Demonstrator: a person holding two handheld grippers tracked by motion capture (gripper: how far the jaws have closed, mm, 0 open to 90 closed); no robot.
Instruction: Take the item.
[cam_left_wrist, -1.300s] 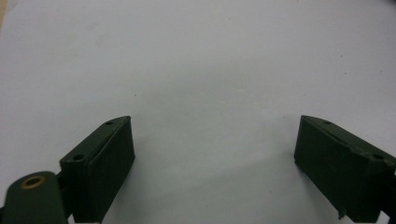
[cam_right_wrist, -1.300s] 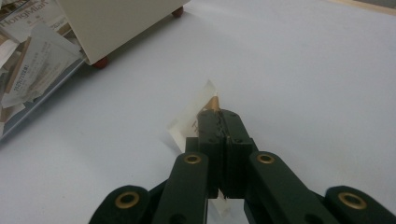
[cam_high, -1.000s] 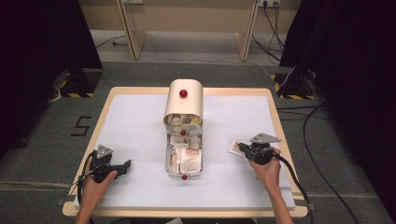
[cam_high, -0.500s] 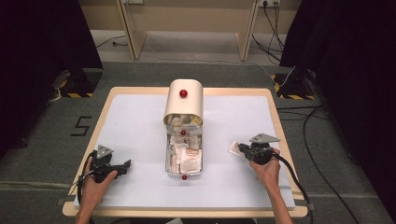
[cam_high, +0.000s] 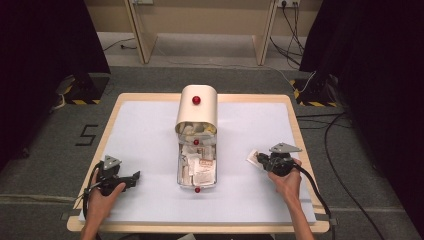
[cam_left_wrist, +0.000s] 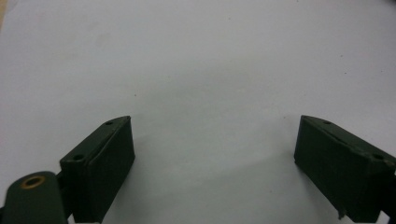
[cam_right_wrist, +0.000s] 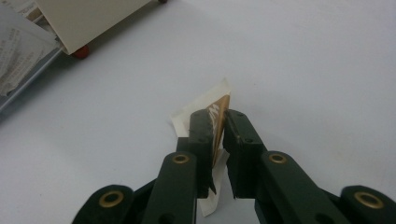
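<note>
Right gripper (cam_right_wrist: 217, 122) sits low on the white table (cam_high: 145, 135), jaws just easing apart with a small paper packet (cam_right_wrist: 219, 100) standing between them, right of the open box (cam_high: 196, 167). Left gripper (cam_left_wrist: 212, 140) gapes wide, nothing between its jaws.

Right gripper (cam_high: 261, 161) at packet (cam_high: 252, 157), beside tray (cam_high: 181, 172).

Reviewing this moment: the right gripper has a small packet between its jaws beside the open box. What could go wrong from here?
The right gripper has just been opening, with the packet standing on edge between jaws only slightly parted, so it may cling to a pad or tip over unevenly. The packet lies apart from the tray of sachets, so it could be left unsorted. The left gripper, open over bare table, cannot steady it.
</note>
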